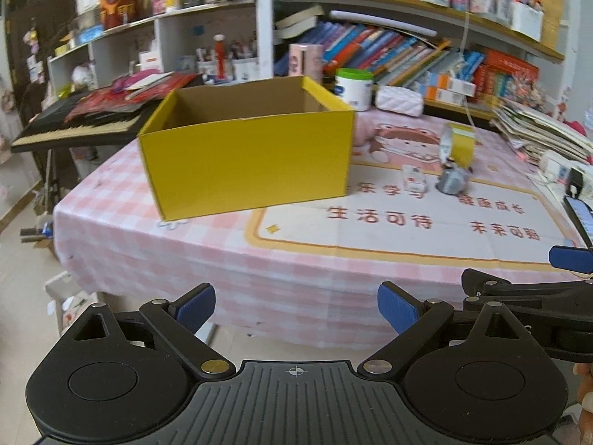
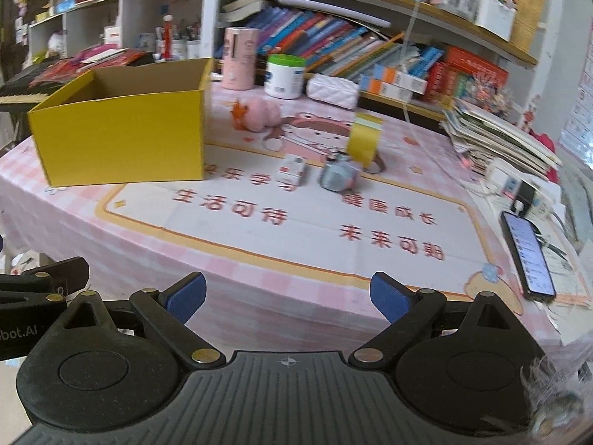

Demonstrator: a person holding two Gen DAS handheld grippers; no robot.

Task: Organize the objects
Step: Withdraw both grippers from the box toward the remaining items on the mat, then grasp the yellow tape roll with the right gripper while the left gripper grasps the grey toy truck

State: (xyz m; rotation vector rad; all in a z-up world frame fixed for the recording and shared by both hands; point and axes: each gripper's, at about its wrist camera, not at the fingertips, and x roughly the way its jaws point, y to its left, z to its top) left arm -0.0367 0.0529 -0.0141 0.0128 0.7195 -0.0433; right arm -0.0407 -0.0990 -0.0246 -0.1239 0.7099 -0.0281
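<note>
An open yellow cardboard box stands on the left of the pink checked table; it also shows in the right wrist view. To its right lie a small white box, a grey round object, a yellow tape roll and a pink plush. They also show in the left wrist view: white box, grey object, tape roll. My left gripper is open and empty in front of the table's near edge. My right gripper is open and empty over the table's near edge.
A phone lies at the table's right edge beside stacked papers. A white tub, a pink canister and a white pouch stand at the back before bookshelves. A keyboard stands at the left.
</note>
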